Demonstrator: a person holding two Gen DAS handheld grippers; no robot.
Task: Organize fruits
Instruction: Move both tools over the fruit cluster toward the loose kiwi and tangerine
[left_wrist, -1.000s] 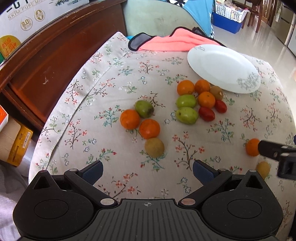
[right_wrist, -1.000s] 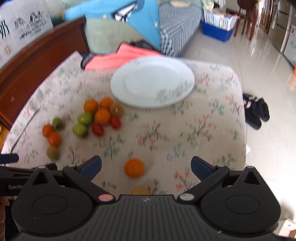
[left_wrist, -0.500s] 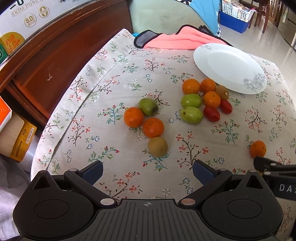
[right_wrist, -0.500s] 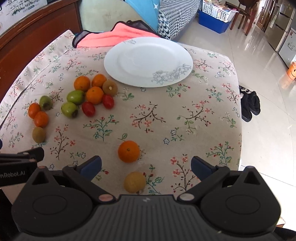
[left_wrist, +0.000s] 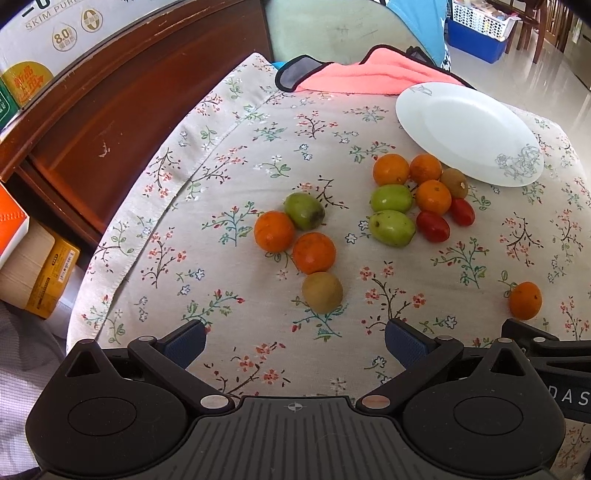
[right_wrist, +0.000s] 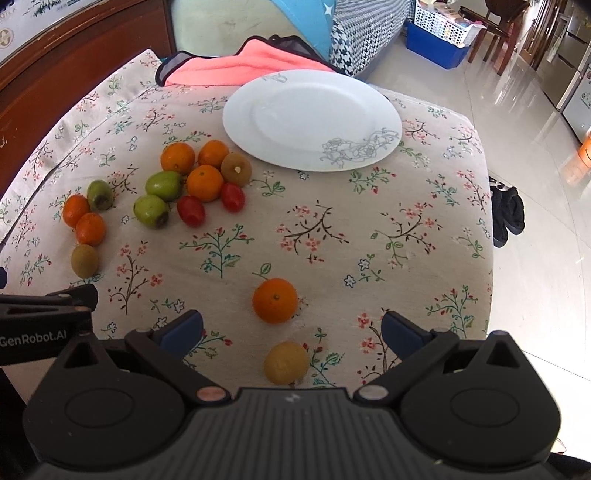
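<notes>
We see a white plate (right_wrist: 312, 118), bare, at the far side. Just beside its near-left rim sits a tight cluster (right_wrist: 201, 181): oranges, green fruits, red tomatoes, a kiwi. Further left a second group (left_wrist: 299, 243): two oranges, a green fruit, a kiwi. Nearest: lone orange (right_wrist: 275, 301), yellow fruit (right_wrist: 285, 363).

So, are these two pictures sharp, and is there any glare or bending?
Left wrist view: sharp; the wooden edge curves from the fisheye lens. Right wrist view: sharp too; bright glare on the floor; the plate is evenly lit.
</notes>
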